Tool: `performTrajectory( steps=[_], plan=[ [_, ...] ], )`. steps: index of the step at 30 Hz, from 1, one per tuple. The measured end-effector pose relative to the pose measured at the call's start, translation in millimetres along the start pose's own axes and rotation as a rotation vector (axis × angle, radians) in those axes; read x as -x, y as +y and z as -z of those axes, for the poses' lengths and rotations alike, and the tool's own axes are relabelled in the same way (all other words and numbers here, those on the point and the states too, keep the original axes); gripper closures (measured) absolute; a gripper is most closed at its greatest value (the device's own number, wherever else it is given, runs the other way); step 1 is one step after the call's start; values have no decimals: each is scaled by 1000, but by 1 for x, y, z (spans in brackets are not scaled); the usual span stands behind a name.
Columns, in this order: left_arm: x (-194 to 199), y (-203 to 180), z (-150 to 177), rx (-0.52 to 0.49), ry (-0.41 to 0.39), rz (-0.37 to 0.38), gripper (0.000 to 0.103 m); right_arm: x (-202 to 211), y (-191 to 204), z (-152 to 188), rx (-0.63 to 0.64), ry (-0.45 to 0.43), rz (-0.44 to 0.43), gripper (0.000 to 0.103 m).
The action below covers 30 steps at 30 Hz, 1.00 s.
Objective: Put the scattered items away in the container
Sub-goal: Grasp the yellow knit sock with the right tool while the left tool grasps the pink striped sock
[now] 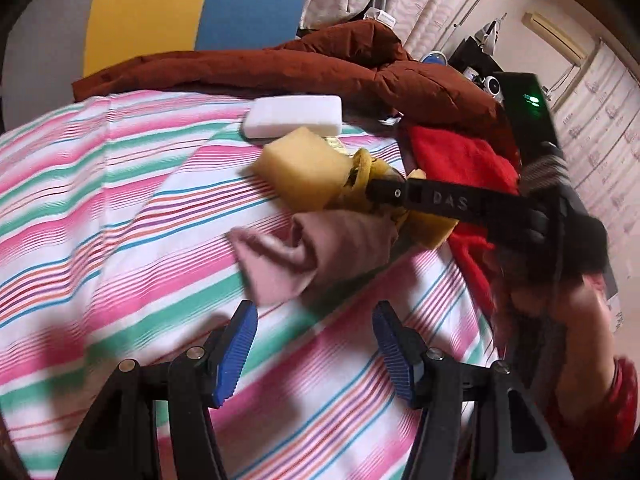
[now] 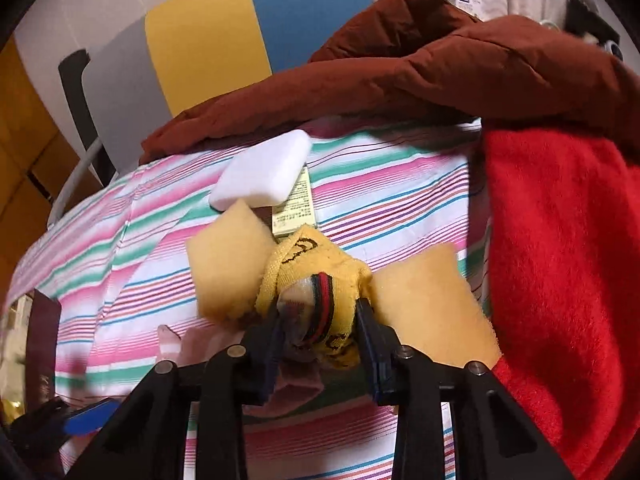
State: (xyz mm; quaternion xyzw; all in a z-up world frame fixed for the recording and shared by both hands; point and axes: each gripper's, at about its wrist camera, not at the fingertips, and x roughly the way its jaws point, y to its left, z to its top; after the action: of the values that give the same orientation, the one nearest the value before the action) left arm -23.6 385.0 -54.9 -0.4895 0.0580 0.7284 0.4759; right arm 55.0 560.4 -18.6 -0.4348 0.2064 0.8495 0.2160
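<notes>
Striped bedding (image 1: 120,208) in pink, green and white spreads under us, with a rust-brown jacket (image 1: 320,64) heaped along its far edge and a red fleece (image 2: 560,260) at three o'clock. Our right gripper (image 2: 320,320) has its fingers pinched on a yellow sock (image 2: 320,276), which sits between two tan sponges (image 2: 228,256). A pink sock (image 1: 304,256) lies just below that cluster, at six o'clock from it. A white block (image 2: 260,172) rests at twelve o'clock, touching a small printed packet (image 2: 294,208). Our left gripper (image 1: 316,352) hovers with its blue pads (image 1: 236,356) spread wide, holding nothing, the pink sock just ahead of it. We judge the step in hand to be picking up the yellow sock. No container shows in either view, so next we must lift the sock free of the sponges and find the container.
</notes>
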Motion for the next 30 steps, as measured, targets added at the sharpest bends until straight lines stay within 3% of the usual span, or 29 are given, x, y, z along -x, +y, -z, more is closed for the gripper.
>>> performTrajectory(
  steps=[10, 12, 14, 16, 23, 30],
  plan=[
    [-46, -26, -30, -41, 50, 11, 38, 1, -13, -5, -72, -12, -55, 69],
    [-53, -28, -31, -53, 50, -19, 40, 0, -15, -5, -82, -12, -64, 69],
    [-55, -27, -29, -72, 28, -65, 50, 0, -15, -6, -87, -11, -71, 69],
    [-55, -23, -26, -77, 12, -58, 52, -1, -14, -5, -85, -8, -71, 69],
    [-44, -7, -10, -82, -38, -26, 73, -3, -11, -7, -67, -11, -64, 69],
    [-24, 8, 13, -23, -93, -7, 76, 0, -9, -7, -45, -26, -59, 69]
  ],
)
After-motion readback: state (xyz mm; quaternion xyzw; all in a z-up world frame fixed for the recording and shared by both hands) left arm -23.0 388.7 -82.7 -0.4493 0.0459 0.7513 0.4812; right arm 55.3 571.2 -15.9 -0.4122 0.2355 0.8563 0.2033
